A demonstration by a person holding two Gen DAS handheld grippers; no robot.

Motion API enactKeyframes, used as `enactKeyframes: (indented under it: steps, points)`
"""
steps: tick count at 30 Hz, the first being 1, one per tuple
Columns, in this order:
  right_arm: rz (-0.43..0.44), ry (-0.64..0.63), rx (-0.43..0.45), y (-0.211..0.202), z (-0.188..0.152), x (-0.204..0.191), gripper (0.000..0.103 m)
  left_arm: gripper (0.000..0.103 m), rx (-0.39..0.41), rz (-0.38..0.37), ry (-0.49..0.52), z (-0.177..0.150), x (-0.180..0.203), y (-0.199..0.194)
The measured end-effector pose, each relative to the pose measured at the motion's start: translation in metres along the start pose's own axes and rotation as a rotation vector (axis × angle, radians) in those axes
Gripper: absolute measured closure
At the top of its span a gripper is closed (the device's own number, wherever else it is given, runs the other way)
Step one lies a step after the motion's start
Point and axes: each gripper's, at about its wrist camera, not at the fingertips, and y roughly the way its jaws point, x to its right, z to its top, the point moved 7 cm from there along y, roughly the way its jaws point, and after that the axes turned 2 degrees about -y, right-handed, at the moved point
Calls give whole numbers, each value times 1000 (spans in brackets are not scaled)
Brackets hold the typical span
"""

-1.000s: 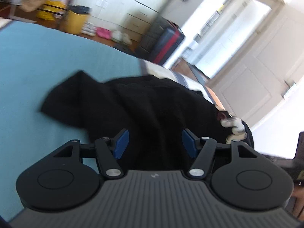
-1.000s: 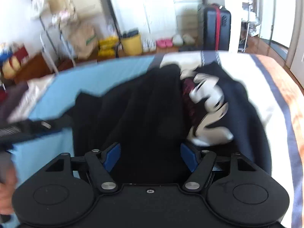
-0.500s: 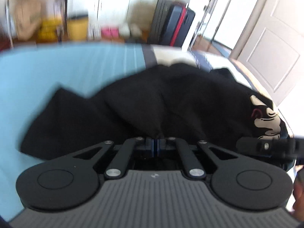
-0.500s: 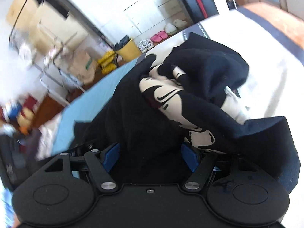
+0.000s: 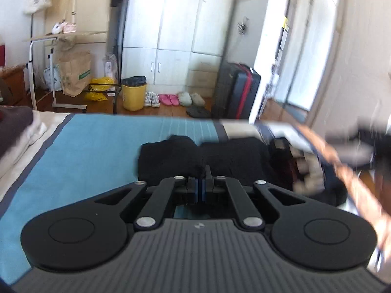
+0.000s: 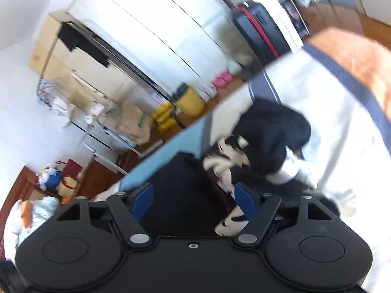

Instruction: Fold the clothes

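Observation:
A black garment (image 5: 195, 156) with a white cartoon print (image 5: 308, 171) lies crumpled on the bed, over the blue cover (image 5: 85, 158) and its white part. My left gripper (image 5: 201, 188) is shut, its blue pads pressed together with a tuft of the black fabric pinched between them at the garment's near edge. In the right wrist view the same garment (image 6: 273, 129) is bunched up, print (image 6: 224, 168) showing. My right gripper (image 6: 193, 201) hangs tilted just above it, open, with black cloth below the gap and nothing gripped.
A pile of folded clothes (image 5: 14, 131) rests at the bed's left edge. Beyond the bed's far edge stand a yellow bin (image 5: 133, 96), a paper bag (image 5: 75, 75), shoes (image 5: 168, 99), a dark suitcase (image 5: 240, 92) and white wardrobes (image 5: 176, 24).
My left gripper went from open to shut on the black garment and drew back, pulling the fabric out. The right gripper stayed open and rolled to a tilt over the bunched printed part.

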Motion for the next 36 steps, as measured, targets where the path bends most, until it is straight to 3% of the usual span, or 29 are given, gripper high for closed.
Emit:
enactKeyframes:
  steps: [4, 6, 8, 12, 14, 17, 20, 22, 25, 27, 28, 29, 32, 36]
  points:
    - [-68, -56, -33, -15, 1, -3, 21, 101, -255, 103, -106, -70, -29, 15]
    - [-156, -64, -110, -12, -10, 5, 21, 100, -365, 66, -167, -89, -39, 28]
    - [-248, -56, -180, -10, -24, 18, 21, 100, -403, 55, -153, -93, -40, 31]
    - [-320, -7, -277, -8, -54, 38, 21, 96, -353, 73, -75, -73, -34, 17]
    - [-327, 42, -286, -15, -63, 46, 21, 83, -301, 72, -107, -55, -45, 9]
    - [-311, 173, -227, -36, -78, 59, 21, 71, -227, 23, -249, -39, -71, -2]
    - [-242, 309, -217, -46, -91, 71, 21, 66, -229, -26, -402, -39, -94, 1]
    - [-196, 399, -210, -53, -98, 80, 21, 62, -246, -10, -451, -44, -102, 8]
    - [-152, 465, -246, -47, -108, 79, 21, 62, -230, 46, -445, -49, -110, 21]
    - [-183, 494, -248, -40, -115, 83, 21, 54, -173, 74, -445, -48, -120, 32]
    - [-196, 511, -250, -37, -118, 85, 21, 44, -163, 91, -475, -49, -129, 39]
    - [-189, 552, -262, -34, -122, 90, 21, 42, -163, 97, -519, -51, -137, 46]
    - [-169, 671, -297, -25, -134, 103, 21, 42, -219, 45, -707, -69, -154, 64]
    - [-103, 672, -324, -24, -136, 93, 21, 33, -243, -73, -856, -86, -155, 73]
